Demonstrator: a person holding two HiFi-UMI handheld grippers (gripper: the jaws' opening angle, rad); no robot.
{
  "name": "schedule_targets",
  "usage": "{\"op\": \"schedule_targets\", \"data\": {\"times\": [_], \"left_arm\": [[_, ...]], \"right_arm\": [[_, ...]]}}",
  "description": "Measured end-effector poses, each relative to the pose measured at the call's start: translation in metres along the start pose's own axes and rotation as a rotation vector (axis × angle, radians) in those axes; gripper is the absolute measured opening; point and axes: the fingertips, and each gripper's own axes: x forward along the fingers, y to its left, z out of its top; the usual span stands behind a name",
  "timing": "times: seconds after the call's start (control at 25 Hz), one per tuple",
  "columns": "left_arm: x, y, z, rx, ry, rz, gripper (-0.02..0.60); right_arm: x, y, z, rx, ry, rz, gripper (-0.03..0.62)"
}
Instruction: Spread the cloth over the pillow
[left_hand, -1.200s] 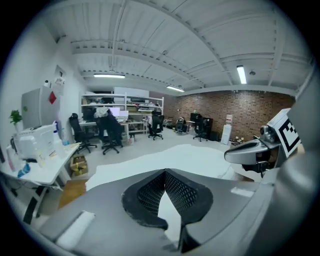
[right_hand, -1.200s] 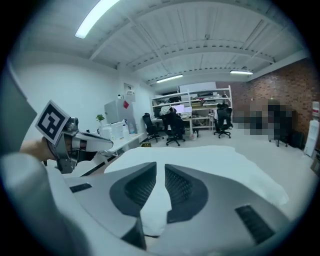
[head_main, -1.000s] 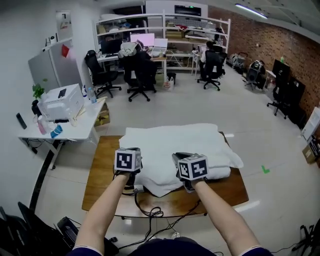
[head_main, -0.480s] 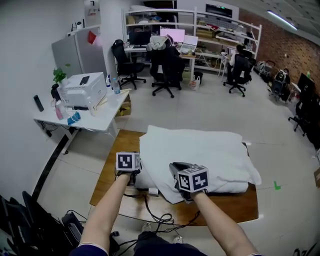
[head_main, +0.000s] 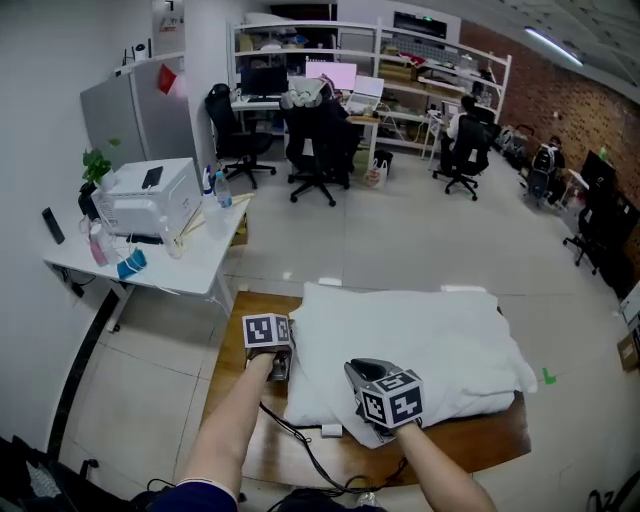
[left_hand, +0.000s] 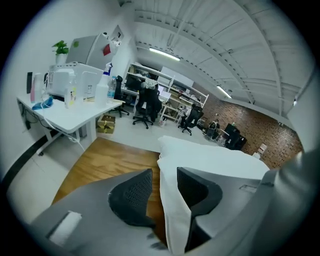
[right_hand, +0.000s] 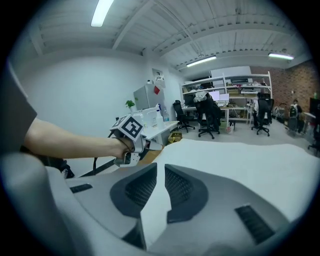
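The left gripper (left_hand: 164, 187), clamped a moment ago, is now opening its jaws, with the white cloth (head_main: 420, 330) edge hanging loose between them. The right gripper (right_hand: 160, 182) is pinching the cloth's near edge. The cloth is lying over the pillow (head_main: 300, 402) on the wooden table (head_main: 470, 448). A cable (head_main: 300, 445) is trailing across the table beside the pillow. Only the right gripper view is showing the person's left hand (right_hand: 107, 146).

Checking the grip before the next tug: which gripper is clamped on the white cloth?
The right gripper: its fingers pinch the cloth edge tight. The left gripper has its fingers opening, with the cloth loose between them.
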Motion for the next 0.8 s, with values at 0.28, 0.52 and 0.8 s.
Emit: {"op": "schedule_targets", "data": {"times": [0.28,0.52,0.8], "left_arm": [[0.036,-0.008,-0.003,-0.015,0.061,-0.093,0.164],[0.039,-0.022,0.001,0.001,0.039,-0.165,0.005],[0.035,-0.018,0.012,0.117,0.041,-0.142,0.003]], "right_arm": [[0.017,-0.003,0.009,-0.008,0.031,-0.042,0.041],[0.029,0.004,0.012,-0.013,0.047,-0.048,0.03],[0.035,0.01,0.017,-0.005,0.044,-0.048,0.02]]}}
